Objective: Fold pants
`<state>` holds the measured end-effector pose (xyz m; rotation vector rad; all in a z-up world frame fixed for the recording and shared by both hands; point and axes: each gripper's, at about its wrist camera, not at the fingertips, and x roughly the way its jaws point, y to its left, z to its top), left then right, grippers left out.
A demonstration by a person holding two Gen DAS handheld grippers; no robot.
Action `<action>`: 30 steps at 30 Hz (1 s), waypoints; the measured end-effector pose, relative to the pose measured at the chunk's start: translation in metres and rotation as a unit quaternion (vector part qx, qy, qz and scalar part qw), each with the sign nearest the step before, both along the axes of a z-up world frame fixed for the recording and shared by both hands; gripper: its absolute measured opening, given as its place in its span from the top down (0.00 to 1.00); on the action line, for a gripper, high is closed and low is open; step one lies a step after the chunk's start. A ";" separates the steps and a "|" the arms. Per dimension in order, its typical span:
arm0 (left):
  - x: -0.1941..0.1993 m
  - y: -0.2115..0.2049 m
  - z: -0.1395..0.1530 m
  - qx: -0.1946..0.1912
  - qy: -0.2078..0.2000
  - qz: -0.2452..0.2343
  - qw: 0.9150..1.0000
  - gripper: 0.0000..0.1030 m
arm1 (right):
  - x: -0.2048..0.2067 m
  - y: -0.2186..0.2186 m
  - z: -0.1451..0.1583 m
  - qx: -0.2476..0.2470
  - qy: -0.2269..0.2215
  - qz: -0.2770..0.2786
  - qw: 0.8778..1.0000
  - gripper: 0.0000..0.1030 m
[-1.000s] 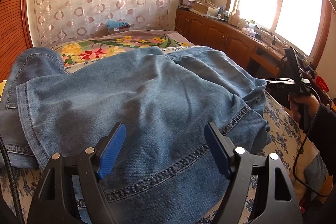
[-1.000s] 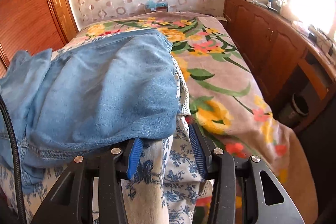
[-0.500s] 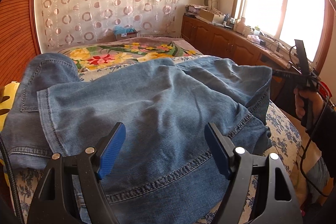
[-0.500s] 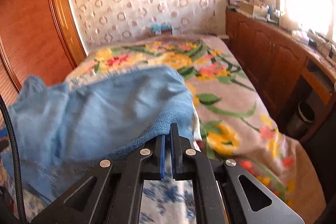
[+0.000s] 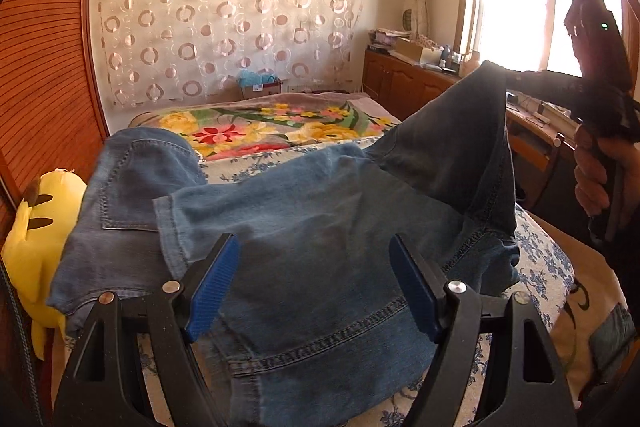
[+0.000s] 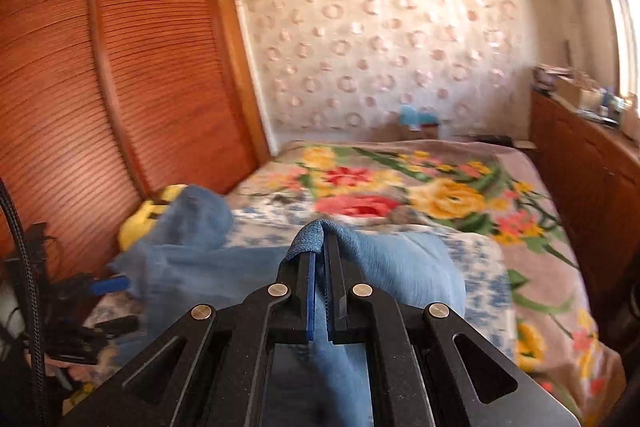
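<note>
Left gripper hovers wide open over the jeans, nothing between its blue pads. From this side the pants sprawl across the near end of the bed, one leg doubled over, waistband toward the left edge by a yellow plush toy. Over at the right edge, one part of the denim rises to the right gripper, a hand on its handle. Fold barely started, I'd say; squaring up remains.

Switching to the right wrist: right gripper clamped on a denim fold, having just closed on it. Blurry here. A cardboard box sits beyond the far end, something blue in it.
</note>
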<state>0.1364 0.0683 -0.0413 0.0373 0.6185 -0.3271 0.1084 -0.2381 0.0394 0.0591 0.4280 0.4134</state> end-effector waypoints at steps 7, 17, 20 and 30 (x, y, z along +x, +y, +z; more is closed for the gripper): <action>-0.004 0.021 0.001 0.003 0.001 0.027 1.000 0.24 | -0.023 0.043 -0.025 -0.010 0.032 0.082 0.996 0.97; -0.003 0.028 -0.004 0.001 0.003 0.041 0.999 0.24 | -0.024 0.045 -0.025 -0.035 0.064 0.073 0.995 0.97; -0.003 0.030 -0.005 0.000 0.003 0.044 0.999 0.24 | -0.017 0.064 -0.022 -0.044 0.059 0.070 0.995 0.97; -0.004 0.029 -0.003 0.010 -0.001 0.052 0.999 0.24 | -0.012 0.079 -0.037 -0.054 0.065 0.082 0.993 0.97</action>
